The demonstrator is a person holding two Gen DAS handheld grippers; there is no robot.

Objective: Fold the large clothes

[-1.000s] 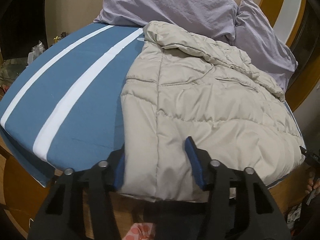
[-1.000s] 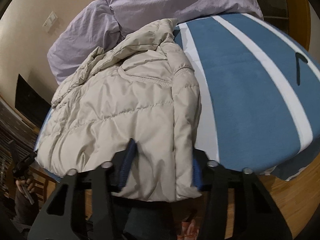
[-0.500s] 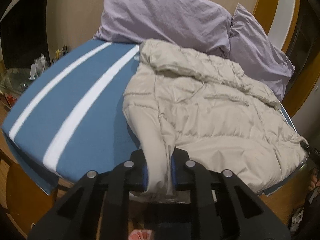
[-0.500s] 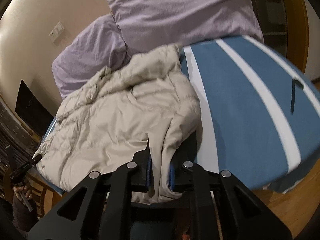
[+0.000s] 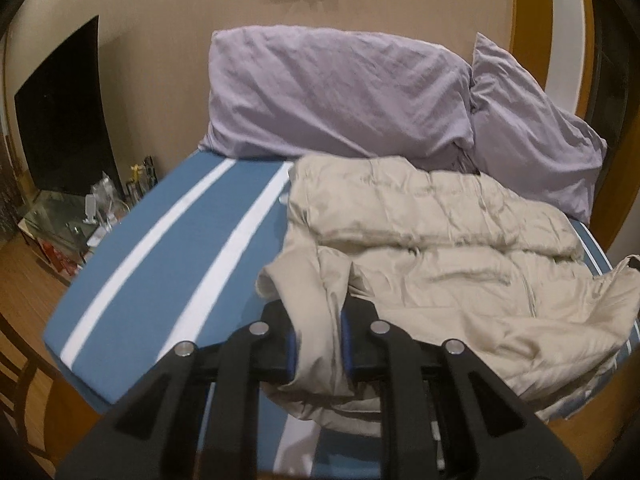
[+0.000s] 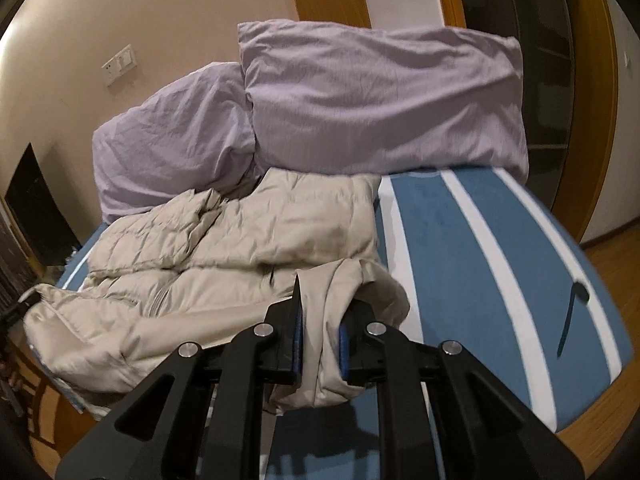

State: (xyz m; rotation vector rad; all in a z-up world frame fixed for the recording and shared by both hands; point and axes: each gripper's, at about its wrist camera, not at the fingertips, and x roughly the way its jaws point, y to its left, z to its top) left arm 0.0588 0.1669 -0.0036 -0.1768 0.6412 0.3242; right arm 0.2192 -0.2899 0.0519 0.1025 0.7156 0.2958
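Observation:
A beige puffer jacket [image 5: 440, 248] lies on the blue bed with white stripes [image 5: 160, 264], and it also shows in the right wrist view [image 6: 224, 252]. My left gripper [image 5: 318, 340] is shut on the jacket's hem at one corner and holds it lifted above the bed. My right gripper [image 6: 320, 340] is shut on the hem at the other corner, lifted the same way. The lower part of the jacket is raised and bunched toward its upper part. The collar end lies near the pillows.
Two lilac pillows [image 5: 340, 92] [image 6: 380, 100] lean on the wall at the head of the bed. A low table with clutter [image 5: 80, 216] stands to the left under a dark screen [image 5: 60, 120]. A dark strap [image 6: 570, 320] lies on the blue cover [image 6: 500, 260]. Wooden floor [image 6: 612, 256] surrounds the bed.
Both grippers went from open around the hem to shut on it, then lifted the hem up and forward toward the pillows, bunching the jacket's lower half.

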